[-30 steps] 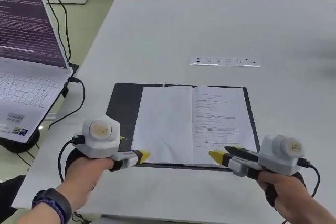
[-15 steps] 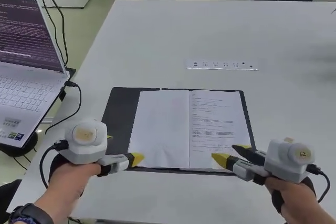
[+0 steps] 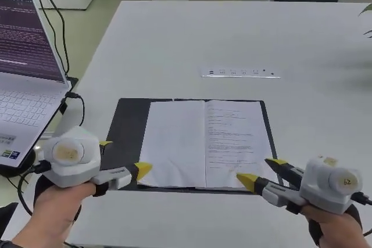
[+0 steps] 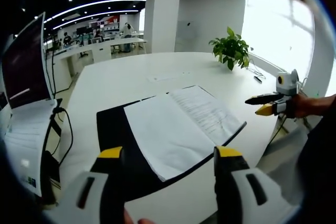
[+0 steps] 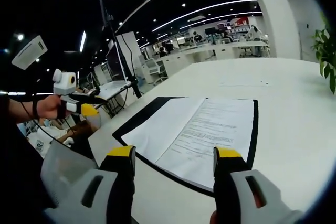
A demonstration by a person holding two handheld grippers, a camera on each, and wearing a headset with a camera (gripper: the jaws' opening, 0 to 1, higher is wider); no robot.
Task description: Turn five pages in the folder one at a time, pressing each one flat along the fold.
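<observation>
Folder (image 3: 131, 137), a flat black cover with smooth white rectangular pages (image 3: 174, 143), lies open on the matte white bench (image 3: 174, 39). At its 7 o'clock the left gripper (image 3: 123, 156) and at 5 o'clock the right gripper (image 3: 261, 171) hover, yellow-tipped jaws spread wide, holding nothing.

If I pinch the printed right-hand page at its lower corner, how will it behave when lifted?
The printed page looks like thin paper lying flat, so it will probably flop and curl. It seems light, so the black folder under it will likely not lift with it. Such thin paper could crease if pinched hard.
</observation>
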